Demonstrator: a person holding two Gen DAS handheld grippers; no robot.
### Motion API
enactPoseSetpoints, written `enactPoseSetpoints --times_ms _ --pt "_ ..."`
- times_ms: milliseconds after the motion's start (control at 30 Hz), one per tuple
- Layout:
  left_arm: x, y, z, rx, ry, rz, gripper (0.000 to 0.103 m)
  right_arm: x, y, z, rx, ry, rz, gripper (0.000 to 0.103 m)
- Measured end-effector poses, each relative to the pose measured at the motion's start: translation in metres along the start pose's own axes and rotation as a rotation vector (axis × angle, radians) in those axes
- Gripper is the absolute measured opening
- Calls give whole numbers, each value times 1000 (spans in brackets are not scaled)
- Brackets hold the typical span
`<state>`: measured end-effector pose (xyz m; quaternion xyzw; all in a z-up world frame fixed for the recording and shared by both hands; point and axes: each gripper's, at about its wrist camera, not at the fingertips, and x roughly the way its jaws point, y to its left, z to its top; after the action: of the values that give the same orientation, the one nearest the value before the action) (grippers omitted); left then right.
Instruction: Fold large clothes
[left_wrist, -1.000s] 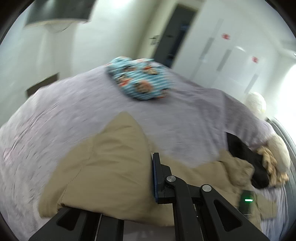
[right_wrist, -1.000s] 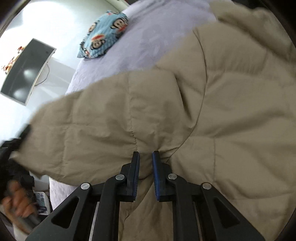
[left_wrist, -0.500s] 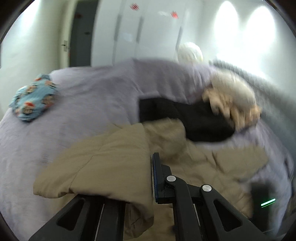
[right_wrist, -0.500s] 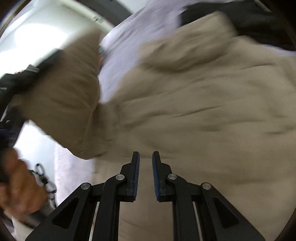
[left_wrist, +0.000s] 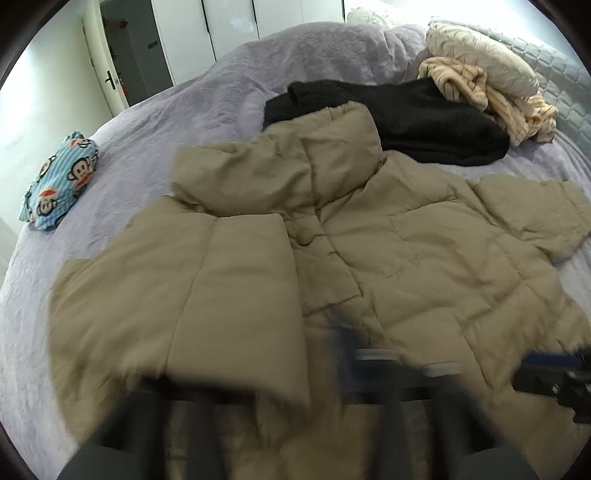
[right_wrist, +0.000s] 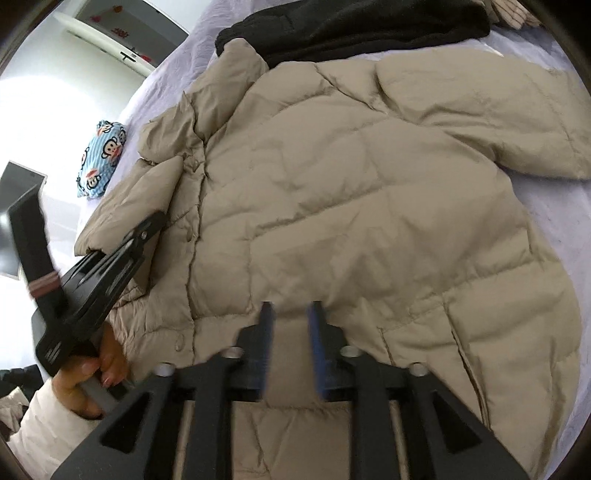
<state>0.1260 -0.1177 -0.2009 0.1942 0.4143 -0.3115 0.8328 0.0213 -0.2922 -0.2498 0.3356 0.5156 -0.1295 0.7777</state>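
Observation:
A tan puffer jacket (left_wrist: 406, 258) lies front up on the purple bed (left_wrist: 184, 110). One of its sleeves (left_wrist: 207, 295) is folded in over the chest, and the other sleeve (left_wrist: 535, 221) lies spread out to the right. My left gripper (left_wrist: 295, 384) is a blur at the folded sleeve's near edge. Its jaws are opening and grip nothing. In the right wrist view that left gripper (right_wrist: 147, 229) sits at the sleeve's cuff, held by a hand (right_wrist: 96, 369). My right gripper (right_wrist: 291, 325) hovers over the jacket's (right_wrist: 351, 184) lower front, jaws opening, nothing pinched between them.
A black garment (left_wrist: 406, 118) lies just beyond the jacket's collar. Beside it are a striped beige blanket (left_wrist: 498, 99) and a quilted pillow (left_wrist: 480, 51). A blue monkey-print bundle (left_wrist: 59, 184) sits at the bed's left edge. A dark door (left_wrist: 133, 66) stands behind.
Both grippers were shut on jacket cloth and swung across the bed with it. Now both stand apart, and the carried sleeve lies folded over the jacket's front.

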Motion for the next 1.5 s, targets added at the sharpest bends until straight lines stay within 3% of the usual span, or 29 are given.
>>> enactPoseSetpoints --times_ms 67,233,300,467,533,600,700,800,900,967,1033,1067,1100,1133,1167,1233,1333,1433,1500 --pt "-24 16 -4 -21 -67 7 84 -6 9 -3 -31 -15 -18 75" --pt "-57 75 -28 -107 -109 151 84 -21 51 -2 -188 -51 -35 75" --pt "-57 111 -45 -193 -79 250 84 -17 77 0 -266 -60 -35 75" --pt "-32 190 -79 -449 32 276 84 1 153 -9 -525 -87 -42 79" --pt "-20 202 -86 -472 52 293 84 15 186 -21 -656 -103 -96 79" --pt "-11 208 -92 -478 67 307 84 45 219 -33 -814 -117 -216 79" --pt "0 211 -98 -472 76 298 84 77 238 -35 -923 -165 -326 79" --pt "3 213 -96 -448 88 274 84 77 223 3 -762 -218 -358 79" --pt "-12 225 -84 -451 67 210 84 54 157 56 -328 -194 -211 79" --pt "-19 242 -72 -485 28 133 84 47 126 68 -193 -182 -128 76" --pt "-12 259 -60 -539 33 52 84 45 106 74 -149 -156 -49 43" --pt "1 269 -52 -568 70 -21 84 48 101 76 -137 -133 -20 19" --pt "17 276 -46 -589 115 -89 84 53 94 78 -108 -96 15 13" --pt "32 282 -42 -612 143 -118 80 57 89 79 -83 -79 37 12" --pt "43 283 -40 -629 160 -144 59 61 81 81 -46 -67 65 10" --pt "54 279 -38 -673 182 -231 26 65 69 78 18 -56 97 9" --pt "38 259 -27 -590 114 -152 18 65 60 68 74 -51 118 8" --pt "47 255 -33 -513 138 -33 18 73 55 57 105 -30 131 8" --pt "55 262 -40 -523 155 -10 18 82 57 52 97 -29 133 8"
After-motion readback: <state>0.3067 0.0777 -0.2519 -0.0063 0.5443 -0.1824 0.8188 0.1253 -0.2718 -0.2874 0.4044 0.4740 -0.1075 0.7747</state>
